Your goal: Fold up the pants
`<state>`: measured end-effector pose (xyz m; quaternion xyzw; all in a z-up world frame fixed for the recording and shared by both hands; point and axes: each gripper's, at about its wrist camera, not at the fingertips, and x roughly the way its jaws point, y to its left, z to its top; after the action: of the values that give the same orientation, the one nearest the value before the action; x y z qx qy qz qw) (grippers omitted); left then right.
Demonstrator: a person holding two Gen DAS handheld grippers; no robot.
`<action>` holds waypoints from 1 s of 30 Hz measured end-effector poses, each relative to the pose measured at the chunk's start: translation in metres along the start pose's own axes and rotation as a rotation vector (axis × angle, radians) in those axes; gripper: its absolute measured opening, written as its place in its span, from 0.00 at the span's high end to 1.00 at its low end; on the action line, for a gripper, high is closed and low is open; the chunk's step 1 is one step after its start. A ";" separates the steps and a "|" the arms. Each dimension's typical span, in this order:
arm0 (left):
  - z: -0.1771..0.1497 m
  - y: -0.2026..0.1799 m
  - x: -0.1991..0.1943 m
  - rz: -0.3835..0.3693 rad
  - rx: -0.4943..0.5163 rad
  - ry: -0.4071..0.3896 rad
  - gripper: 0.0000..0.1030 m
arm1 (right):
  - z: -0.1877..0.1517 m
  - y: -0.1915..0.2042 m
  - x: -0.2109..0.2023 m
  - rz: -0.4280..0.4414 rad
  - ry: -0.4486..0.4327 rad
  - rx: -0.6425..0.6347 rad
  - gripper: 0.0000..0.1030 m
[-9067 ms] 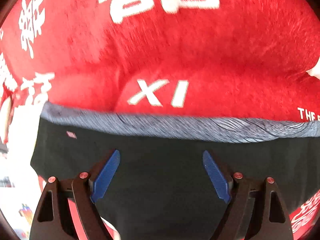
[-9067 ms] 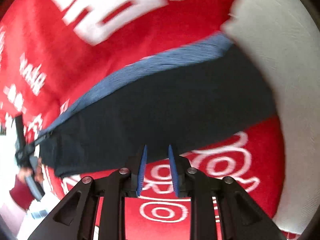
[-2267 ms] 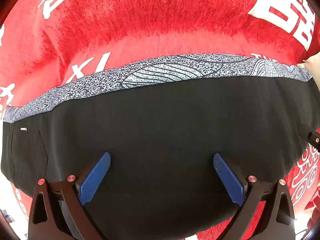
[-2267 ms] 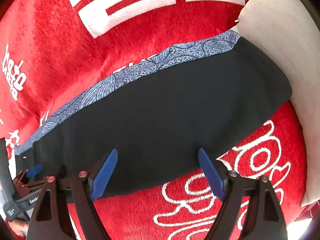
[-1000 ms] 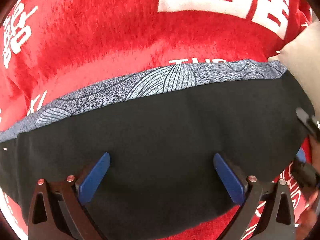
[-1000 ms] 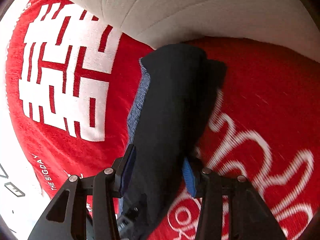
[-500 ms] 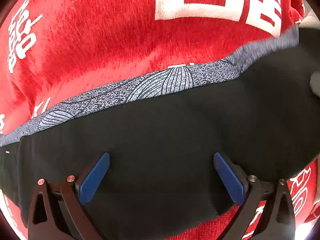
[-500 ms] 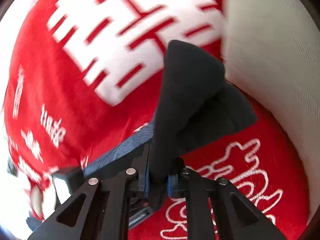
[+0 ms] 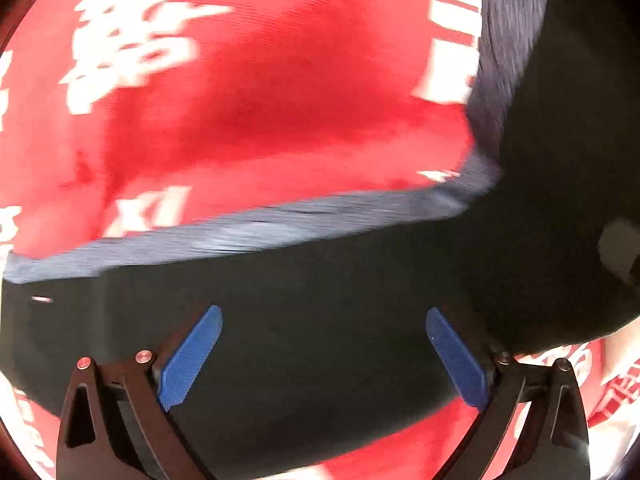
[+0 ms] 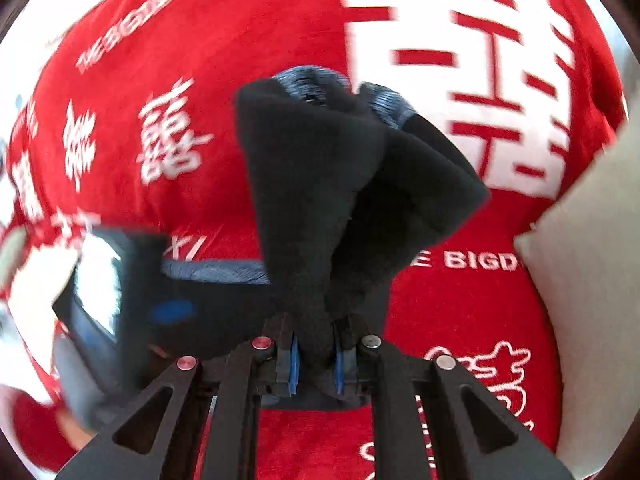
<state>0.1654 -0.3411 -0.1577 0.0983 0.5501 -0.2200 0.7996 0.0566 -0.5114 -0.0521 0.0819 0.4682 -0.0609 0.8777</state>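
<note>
With the right gripper (image 10: 316,356) clamped on one end of the black pants (image 9: 320,320), lifted off the red blanket (image 9: 260,100), we judge the fold half done; left gripper (image 9: 320,356) gapes wide, holding nothing.

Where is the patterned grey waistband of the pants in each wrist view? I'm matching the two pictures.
Left wrist: waistband crosses mid-frame, then climbs at upper right.
Right wrist: waistband centre-left, another stretch atop the lifted fold.
Shared landmark: white "XI" on the red blanket.
</note>
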 end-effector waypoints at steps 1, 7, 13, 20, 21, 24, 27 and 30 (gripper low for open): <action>-0.001 0.022 -0.006 0.028 -0.005 -0.001 0.00 | -0.002 0.017 0.005 -0.013 0.009 -0.037 0.87; -0.016 0.135 -0.012 0.179 -0.075 0.035 0.00 | -0.030 0.109 0.064 -0.095 0.105 -0.182 0.86; -0.035 0.178 -0.014 0.193 -0.108 0.086 0.00 | -0.076 0.161 0.114 -0.306 0.187 -0.349 0.78; -0.019 0.144 -0.020 0.021 -0.053 0.082 0.00 | -0.074 0.157 0.066 -0.134 0.191 -0.332 0.50; -0.016 0.134 -0.024 -0.033 -0.040 0.083 0.00 | -0.070 0.146 0.056 -0.113 0.191 -0.283 0.50; -0.009 0.110 -0.031 -0.144 -0.007 0.096 0.00 | -0.058 0.100 0.041 -0.116 0.208 -0.110 0.48; -0.006 0.088 -0.033 -0.229 0.018 0.107 0.00 | -0.057 0.063 0.039 -0.122 0.242 0.024 0.48; -0.003 0.072 -0.028 -0.257 0.036 0.130 0.15 | -0.062 0.041 0.041 -0.108 0.270 0.101 0.48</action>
<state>0.1875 -0.2691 -0.1390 0.0557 0.6048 -0.3235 0.7256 0.0364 -0.4602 -0.1165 0.1081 0.5822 -0.1199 0.7969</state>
